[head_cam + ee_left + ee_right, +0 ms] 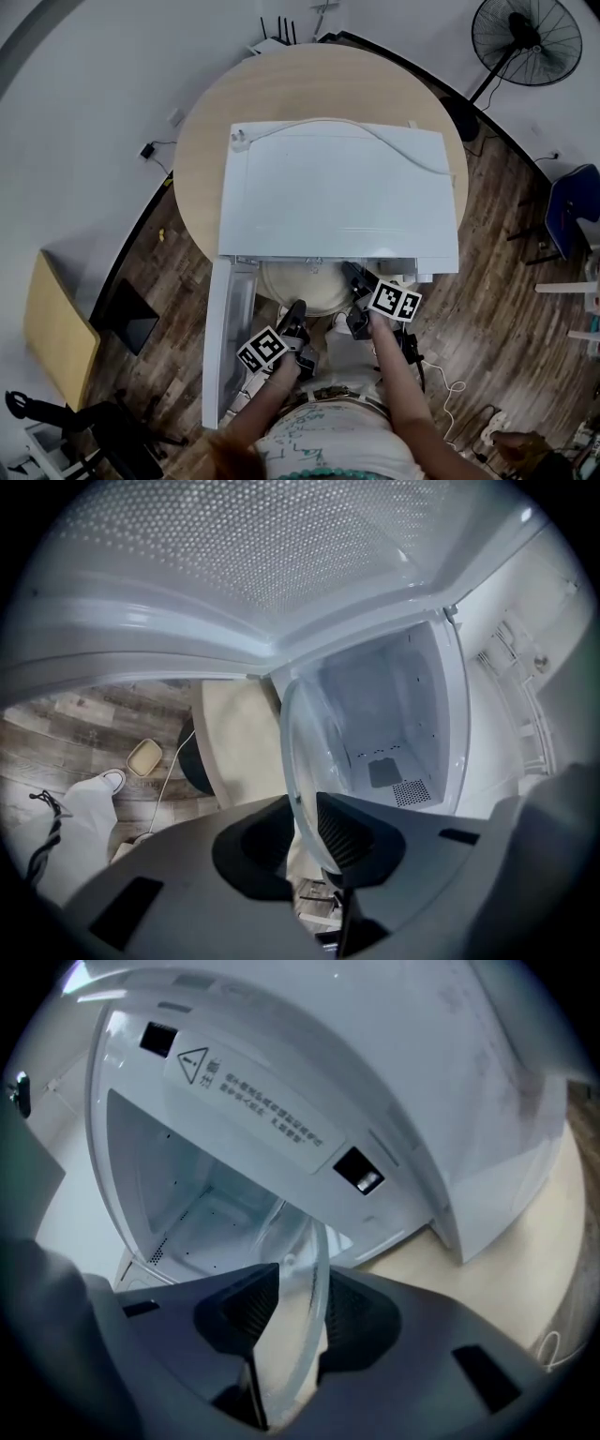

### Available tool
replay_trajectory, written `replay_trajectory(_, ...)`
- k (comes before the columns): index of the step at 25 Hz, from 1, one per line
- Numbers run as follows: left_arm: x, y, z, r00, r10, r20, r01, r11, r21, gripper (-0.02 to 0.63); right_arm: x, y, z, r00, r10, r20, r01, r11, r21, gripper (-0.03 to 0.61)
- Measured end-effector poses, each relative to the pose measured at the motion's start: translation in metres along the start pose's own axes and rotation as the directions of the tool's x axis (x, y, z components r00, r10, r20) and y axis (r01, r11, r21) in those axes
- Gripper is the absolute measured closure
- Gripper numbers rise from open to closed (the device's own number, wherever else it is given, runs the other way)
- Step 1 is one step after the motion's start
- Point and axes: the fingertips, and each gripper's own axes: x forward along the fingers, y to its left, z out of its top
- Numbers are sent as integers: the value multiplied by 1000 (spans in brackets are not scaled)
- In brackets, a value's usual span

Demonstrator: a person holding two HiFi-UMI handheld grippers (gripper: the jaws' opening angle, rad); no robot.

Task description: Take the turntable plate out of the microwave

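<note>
The left gripper [302, 803] has its jaws closed narrow on the rim of the clear glass turntable plate [305, 752], a ribbed pad on each face of the glass. The right gripper [302, 1283] has the opposite rim between its jaws, and both of its pads look to lie against it, though the clear glass makes that contact hard to judge. The plate sits at the mouth of the microwave [337, 197], over the near edge of the round table [281, 84]. Whether it is clear of the oven floor cannot be told. From the head view the oven's top hides the cavity and the plate's far part, and the two marker cubes and the person's forearms cover much of the rest. In each gripper view the gripper's own grey body cuts off the lower rim. The open door [230, 328] hangs off the table's near-left edge, and its dotted screen [262, 536] fills the top of the left gripper view. Inside the cavity [384, 714] a dark patch and a perforated vent show on one wall. A label [253, 1101] above the opening carries a warning triangle and lines of print too small to read. A white cord [375, 136] lies across the oven's top.
</note>
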Motion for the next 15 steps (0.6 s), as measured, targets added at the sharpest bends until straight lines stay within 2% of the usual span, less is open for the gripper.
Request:
replay_trajectory(3, 1, 1, -1, 1000, 8, -7, -8, 1000, 12, 530, 0, -1, 0, 1000, 19, -1, -19, 997, 72, 476)
replay_trajectory(7, 6, 6, 0, 999, 42, -30, -38, 994, 101, 513, -1, -1, 0, 1000, 15, 10, -16, 995, 99, 486)
replay_trajectory(9, 11, 6, 1, 998, 59, -37, -52, 986, 156, 445, -3, -2, -1, 1000, 15, 10, -16, 994, 111, 486)
replay_trajectory(12, 19, 7, 14, 996, 86, -4, -82, 964, 251, 391, -7, -6, -1, 1000, 11, 11, -12, 991, 132, 488)
replay_trajectory(15, 23, 7, 39, 990, 121, 72, -139, 926, 351, 372, -8, -6, -2, 1000, 10, 8, -11, 989, 145, 489)
